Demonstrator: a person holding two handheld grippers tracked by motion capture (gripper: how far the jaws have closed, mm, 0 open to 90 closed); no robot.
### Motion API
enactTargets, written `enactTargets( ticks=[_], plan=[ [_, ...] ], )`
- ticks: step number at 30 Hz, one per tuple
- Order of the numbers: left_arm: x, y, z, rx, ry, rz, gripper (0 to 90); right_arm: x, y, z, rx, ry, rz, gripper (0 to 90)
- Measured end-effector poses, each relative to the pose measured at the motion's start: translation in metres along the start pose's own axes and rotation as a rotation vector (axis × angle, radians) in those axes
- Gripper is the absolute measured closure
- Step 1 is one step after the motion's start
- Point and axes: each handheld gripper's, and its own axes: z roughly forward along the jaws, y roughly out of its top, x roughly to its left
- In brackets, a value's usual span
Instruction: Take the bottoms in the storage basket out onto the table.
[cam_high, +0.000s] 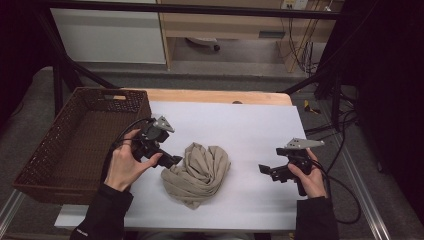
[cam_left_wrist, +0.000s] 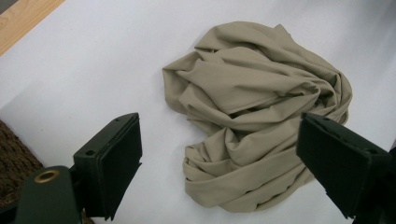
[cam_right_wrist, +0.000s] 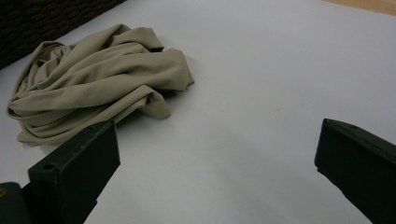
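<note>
A crumpled beige cloth (cam_high: 197, 172) lies on the white-covered worktop (cam_high: 250, 130), a little left of its middle and toward the near edge. The left claw (cam_high: 172, 161) hovers just beside the cloth's left side — jaws wide, nothing between them. The right claw (cam_high: 265, 170) sits well apart near the right edge — also wide and empty. A brown wicker basket (cam_high: 75, 142) stands at the left edge.

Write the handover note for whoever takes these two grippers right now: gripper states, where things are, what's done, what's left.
Left gripper: open, nothing between its jaws, right beside the left edge of the crumpled beige cloth.
Right gripper: open, holding nothing, over the white sheet well to the right of the cloth, pointing toward it.
Cloth: bunched in a heap mid-sheet, not gripped.
Brown wicker basket: at the table's left edge, nothing visible inside.
Done: nothing visible yet.
Left: probably grasp the cloth, left gripper first; the basket may be its destination.
</note>
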Motion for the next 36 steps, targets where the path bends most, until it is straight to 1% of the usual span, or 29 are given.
enactTargets(
  ticks=[24, 36],
  plan=[
    [0.019, -0.026, -0.017, -0.013, 0.03, -0.051, 14.1, 0.0, 0.0, 0.0, 0.001, -0.001, 0.0, 0.7],
    [0.029, -0.044, -0.023, -0.021, 0.046, -0.084, 14.0, 0.0, 0.0, 0.0, 0.001, -0.001, 0.0, 0.7]
  ],
)
